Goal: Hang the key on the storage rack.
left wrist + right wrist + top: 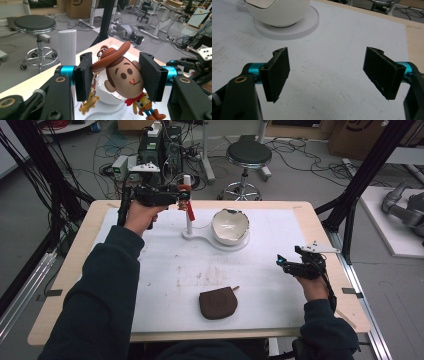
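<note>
We've got the left gripper (115,75) clamped on the cowboy keychain (122,75), held up by the white post (187,200), bowl (230,226) just beside. Right gripper (327,75) hangs released over bare mat (170,270); brown pouch (218,303) sits nearer us.

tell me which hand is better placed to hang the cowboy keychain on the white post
Left. The left gripper already clamps the cowboy keychain by its head, right beside the white post. The right gripper rests open at the table's far right edge, holding nothing.
</note>
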A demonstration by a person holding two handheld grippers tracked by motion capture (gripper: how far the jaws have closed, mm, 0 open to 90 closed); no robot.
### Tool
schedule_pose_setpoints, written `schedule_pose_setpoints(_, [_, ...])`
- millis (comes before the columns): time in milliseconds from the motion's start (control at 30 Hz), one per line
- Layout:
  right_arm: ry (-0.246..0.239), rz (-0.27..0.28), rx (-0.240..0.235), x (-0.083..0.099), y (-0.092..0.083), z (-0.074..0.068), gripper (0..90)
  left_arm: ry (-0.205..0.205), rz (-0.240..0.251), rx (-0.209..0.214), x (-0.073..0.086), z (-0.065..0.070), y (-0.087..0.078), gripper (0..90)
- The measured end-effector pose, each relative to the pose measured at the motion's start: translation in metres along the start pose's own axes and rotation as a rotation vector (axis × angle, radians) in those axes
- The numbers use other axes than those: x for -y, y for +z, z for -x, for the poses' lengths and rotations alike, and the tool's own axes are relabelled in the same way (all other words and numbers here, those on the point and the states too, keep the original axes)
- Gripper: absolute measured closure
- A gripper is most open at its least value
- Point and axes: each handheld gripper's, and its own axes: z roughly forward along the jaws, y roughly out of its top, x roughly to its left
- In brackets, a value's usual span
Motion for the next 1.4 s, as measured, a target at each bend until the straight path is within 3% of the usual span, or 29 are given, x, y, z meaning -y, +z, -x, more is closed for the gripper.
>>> schedule_pose_setpoints(133, [0.001,0.001,-0.001,0.000,0.000,0.000,21.7,-0.026,0.000,-0.026,0.003,-0.007,0.003,46.3])
schedule_pose_setpoints(200, [0.002,0.001,0.000,0.000,0.000,0.000,21.7,-0.062,0.023,-0.037,0.007,-0.014,0.002,46.3])
schedule_pose_setpoints(400, [0.001,0.001,-0.001,0.000,0.000,0.001,21.7,-0.094,0.042,-0.048,0.015,-0.020,0.001,46.1])
schedule_pose_setpoints(500, [-0.001,0.000,0.001,0.000,-0.001,0.001,21.7,-0.111,0.076,-0.063,0.023,-0.024,-0.003,45.8])
schedule_pose_setpoints(633, [-0.001,0.005,0.004,0.000,-0.001,0.000,21.7,-0.136,0.157,-0.110,0.040,-0.028,-0.021,45.5])
schedule_pose_setpoints(700, [0.001,0.006,0.004,0.000,-0.001,0.000,21.7,-0.139,0.170,-0.116,0.045,-0.028,-0.024,45.7])
schedule_pose_setpoints(867, [-0.006,0.003,0.003,0.000,-0.001,-0.001,21.7,-0.116,0.163,-0.158,0.077,-0.021,-0.039,45.4])
schedule_pose_setpoints(1000, [-0.007,0.008,0.004,-0.001,-0.002,-0.002,21.7,-0.109,0.143,-0.166,0.091,-0.015,-0.044,41.1])
schedule_pose_setpoints(1167, [-0.009,0.011,0.004,-0.001,-0.002,-0.002,21.7,-0.021,0.112,-0.191,0.114,0.000,-0.049,26.2])
schedule_pose_setpoints(1233, [-0.015,0.011,0.005,-0.002,-0.002,-0.002,21.7,0.012,0.131,-0.196,0.131,0.009,-0.055,25.3])
schedule_pose_setpoints(1400, [-0.018,0.021,0.007,-0.003,-0.002,-0.002,21.7,0.019,0.152,-0.189,0.151,0.011,-0.061,20.4])
